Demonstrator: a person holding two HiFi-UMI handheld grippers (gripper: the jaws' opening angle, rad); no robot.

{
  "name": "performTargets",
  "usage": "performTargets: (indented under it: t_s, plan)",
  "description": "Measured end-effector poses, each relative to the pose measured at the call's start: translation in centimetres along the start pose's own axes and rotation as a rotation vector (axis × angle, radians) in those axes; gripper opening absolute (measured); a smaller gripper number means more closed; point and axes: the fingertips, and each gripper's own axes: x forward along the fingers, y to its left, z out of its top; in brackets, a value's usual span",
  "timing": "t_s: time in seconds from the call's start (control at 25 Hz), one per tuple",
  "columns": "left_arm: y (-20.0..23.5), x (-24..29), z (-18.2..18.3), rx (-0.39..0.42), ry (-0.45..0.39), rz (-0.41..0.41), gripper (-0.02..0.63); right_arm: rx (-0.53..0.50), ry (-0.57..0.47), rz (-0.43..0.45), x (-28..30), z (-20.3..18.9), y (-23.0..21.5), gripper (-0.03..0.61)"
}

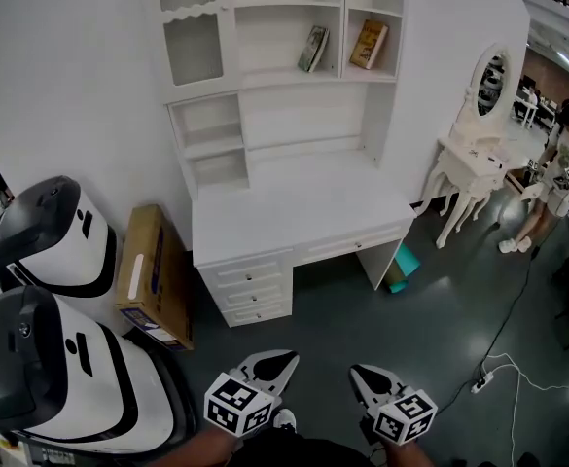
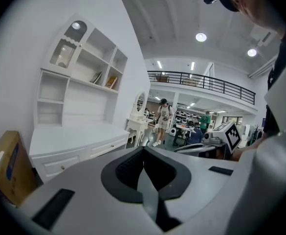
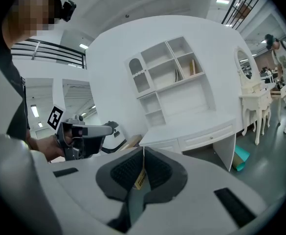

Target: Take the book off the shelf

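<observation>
Books: dark book (image 1: 312, 49) and orange book (image 1: 369, 44) lean in neighbouring upper cubbies of white shelf (image 1: 284, 95) above white bench (image 1: 294, 212). Left hand-held gripper (image 1: 272, 362) and right hand-held gripper (image 1: 366, 376) both have jaws together, nothing held, over dark glossy floor (image 1: 381, 309), well apart from bench. Cardboard box (image 1: 154, 275) leans at bench's left. Vanity (image 1: 474, 159) and person (image 1: 558, 173) at right.

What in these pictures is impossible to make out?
- Head view: titles of the dark book and the orange-brown book on the white wooden shelf unit are too small to read.
- Head view: the teal object under the white desk is partly hidden by the desk's side panel.
- Head view: print on the brown cardboard box is too small.
- Contents of the white drawers are hidden behind shut fronts.
</observation>
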Motion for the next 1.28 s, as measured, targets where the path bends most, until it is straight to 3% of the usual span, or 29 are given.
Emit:
performTargets:
  t_s: [0.4, 0.8, 1.28]
  plan:
    - [8.3, 1.8, 1.9, -0.001, -0.004, 0.009, 0.011, -0.001, -0.010, 0.000, 8.1, 3.0, -1.0, 0.029]
    - [11.5, 4.4, 2.2, -0.025, 0.013, 0.011, 0.011, 0.014, 0.020, -0.001, 11.5, 3.8, -3.7, 0.029]
    - [15.0, 11.5, 6.6, 0.015, 0.009, 0.072, 0.011, -0.028, 0.001, 0.080, 17.4, 9.0, -10.9, 0.029]
